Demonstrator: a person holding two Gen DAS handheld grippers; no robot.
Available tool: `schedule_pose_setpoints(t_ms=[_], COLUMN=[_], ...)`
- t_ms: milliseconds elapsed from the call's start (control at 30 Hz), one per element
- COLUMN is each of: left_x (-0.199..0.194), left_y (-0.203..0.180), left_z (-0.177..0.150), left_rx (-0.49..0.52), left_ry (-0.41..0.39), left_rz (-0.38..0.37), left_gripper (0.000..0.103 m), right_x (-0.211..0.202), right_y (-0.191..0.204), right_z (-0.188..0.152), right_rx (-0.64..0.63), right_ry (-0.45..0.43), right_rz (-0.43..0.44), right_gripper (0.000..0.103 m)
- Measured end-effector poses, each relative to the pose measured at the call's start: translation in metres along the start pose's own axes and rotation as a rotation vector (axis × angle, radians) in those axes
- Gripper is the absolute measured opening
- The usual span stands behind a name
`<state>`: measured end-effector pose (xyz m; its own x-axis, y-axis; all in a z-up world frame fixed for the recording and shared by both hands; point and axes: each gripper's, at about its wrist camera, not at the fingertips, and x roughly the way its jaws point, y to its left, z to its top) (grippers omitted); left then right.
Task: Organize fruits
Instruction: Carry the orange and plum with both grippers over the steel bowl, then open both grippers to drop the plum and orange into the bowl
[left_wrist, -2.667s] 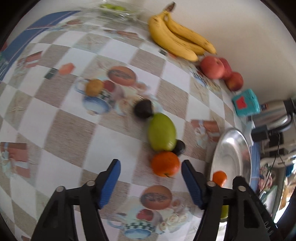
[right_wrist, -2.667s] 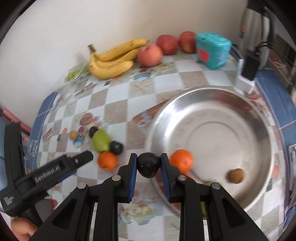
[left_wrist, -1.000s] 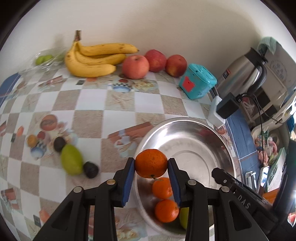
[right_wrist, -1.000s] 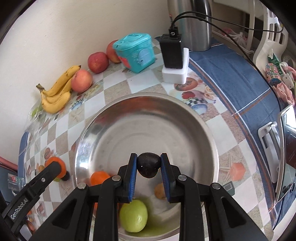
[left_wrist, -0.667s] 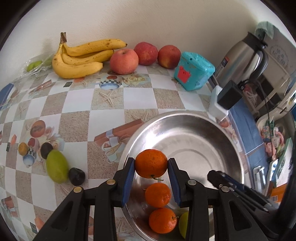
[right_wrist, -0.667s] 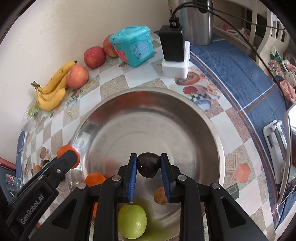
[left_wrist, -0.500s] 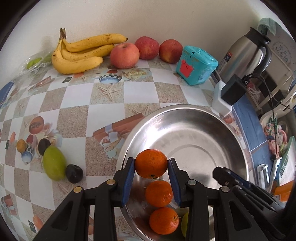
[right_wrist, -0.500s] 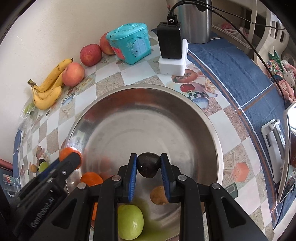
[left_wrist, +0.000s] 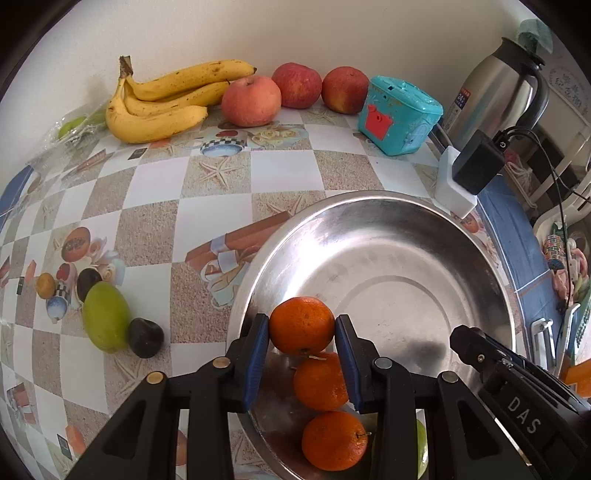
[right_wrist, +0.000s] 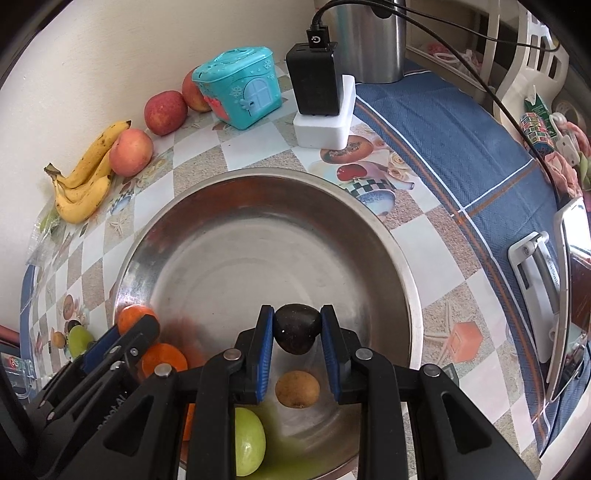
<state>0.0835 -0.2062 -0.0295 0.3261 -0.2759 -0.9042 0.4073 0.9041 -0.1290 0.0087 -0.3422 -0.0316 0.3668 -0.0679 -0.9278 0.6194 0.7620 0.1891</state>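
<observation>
My left gripper (left_wrist: 301, 332) is shut on an orange (left_wrist: 301, 325), held over the near left rim of the steel bowl (left_wrist: 388, 236). Two more oranges (left_wrist: 320, 380) lie in the bowl below it. My right gripper (right_wrist: 297, 334) is shut on a dark plum (right_wrist: 297, 332) above the same bowl (right_wrist: 258, 221), where a brown kiwi (right_wrist: 297, 389) and a green fruit (right_wrist: 249, 443) rest. On the tablecloth to the left lie a green mango (left_wrist: 105, 321) and two dark plums (left_wrist: 146, 338).
Bananas (left_wrist: 162, 103) and three apples (left_wrist: 251, 99) line the wall. A teal toy box (left_wrist: 400, 114), a black charger on a white block (left_wrist: 467, 173) and a steel kettle (left_wrist: 498, 88) stand behind the bowl. A blue cloth (right_wrist: 461, 147) covers the right side.
The left gripper carried the orange from the table's left part to the bowl and sank a little over its rim. The right gripper stayed over the bowl with the plum.
</observation>
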Motion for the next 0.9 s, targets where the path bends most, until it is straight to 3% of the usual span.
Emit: schedule_pose_setpoints(t_ms=[567, 700, 900], left_x=[-0.001, -0.002, -0.008], left_y=[-0.003, -0.004, -0.009], left_z=[-0.001, -0.001, -0.001], left_rx=[0.0, -0.004, 0.003], left_ry=[0.008, 0.008, -0.005], left_rz=[0.001, -0.007, -0.01], left_gripper=[0.043, 0.051, 0.058], right_x=[0.002, 0.0, -0.008], right_y=[0.002, 0.001, 0.0], right_z=[0.002, 0.002, 0.004], right_rx=[-0.019, -0.013, -0.015], right_ry=[0.01, 0.003, -0.013], right_rz=[-0.003, 0.0, 0.004], right_gripper=[0.027, 0.049, 0.049])
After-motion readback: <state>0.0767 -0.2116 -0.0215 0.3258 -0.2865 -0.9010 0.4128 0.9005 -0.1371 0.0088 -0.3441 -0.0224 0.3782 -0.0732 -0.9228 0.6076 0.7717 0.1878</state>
